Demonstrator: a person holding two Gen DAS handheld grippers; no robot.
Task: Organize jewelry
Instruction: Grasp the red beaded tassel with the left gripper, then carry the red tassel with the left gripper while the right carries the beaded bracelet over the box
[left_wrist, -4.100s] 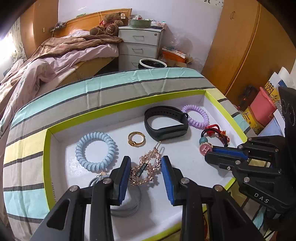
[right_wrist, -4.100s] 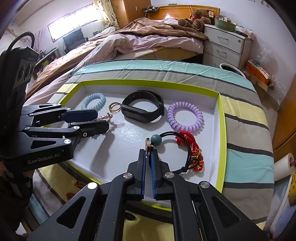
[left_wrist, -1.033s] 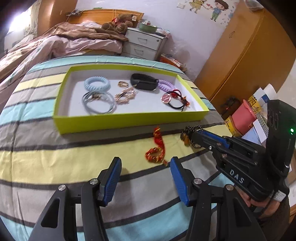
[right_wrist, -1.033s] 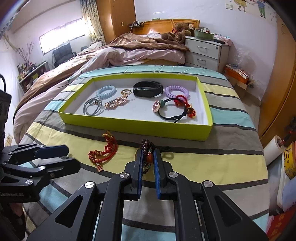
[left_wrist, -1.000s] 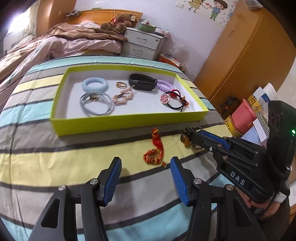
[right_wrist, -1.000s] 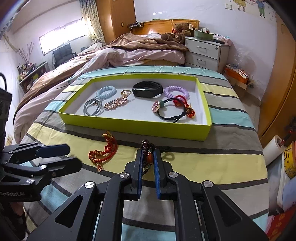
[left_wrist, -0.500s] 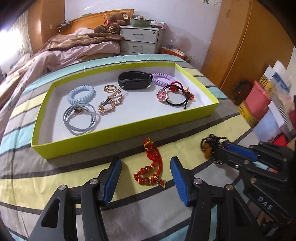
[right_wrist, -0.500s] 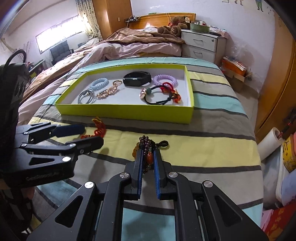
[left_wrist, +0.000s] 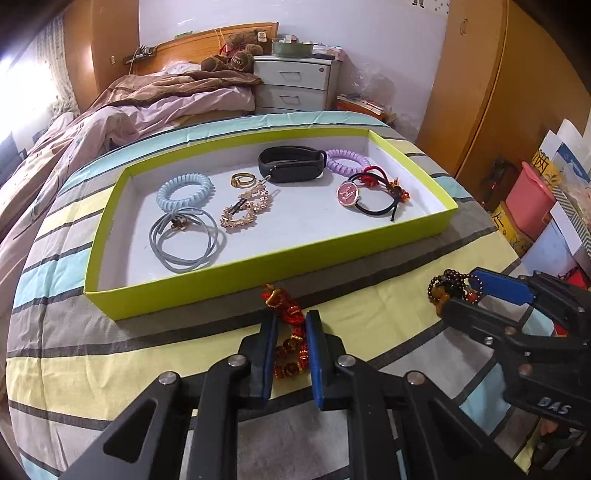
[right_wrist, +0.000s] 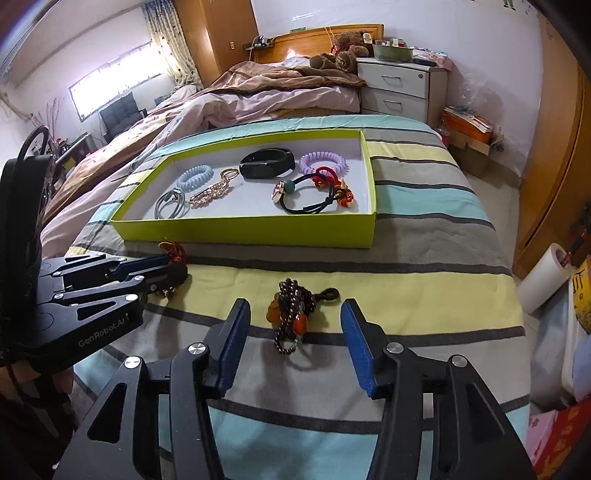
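A lime-green tray (left_wrist: 280, 266) on the striped bed cover holds several hair ties, a black band (left_wrist: 290, 168) and a gold chain (left_wrist: 245, 212). My left gripper (left_wrist: 290, 328) is shut on a red and gold beaded bracelet (left_wrist: 290, 350) lying in front of the tray. It also shows at the left of the right wrist view (right_wrist: 173, 271). My right gripper (right_wrist: 293, 323) is open, its fingers on either side of a dark brown beaded bracelet (right_wrist: 291, 315) lying on the cover. In the left wrist view that bracelet (left_wrist: 447, 288) shows at my right gripper's tip.
The tray (right_wrist: 251, 227) lies just beyond both bracelets. A bed with pink and brown bedding (left_wrist: 155, 107), a white drawer unit (left_wrist: 299, 83) and wooden wardrobes (left_wrist: 517, 92) stand behind. Boxes and a pink bin (left_wrist: 530, 199) are at the right. A paper roll (right_wrist: 543, 277) stands off the bed's right edge.
My left gripper has moved forward and shut on the red bracelet. My right gripper has opened and let go of the dark beaded bracelet, which now lies on the cover.
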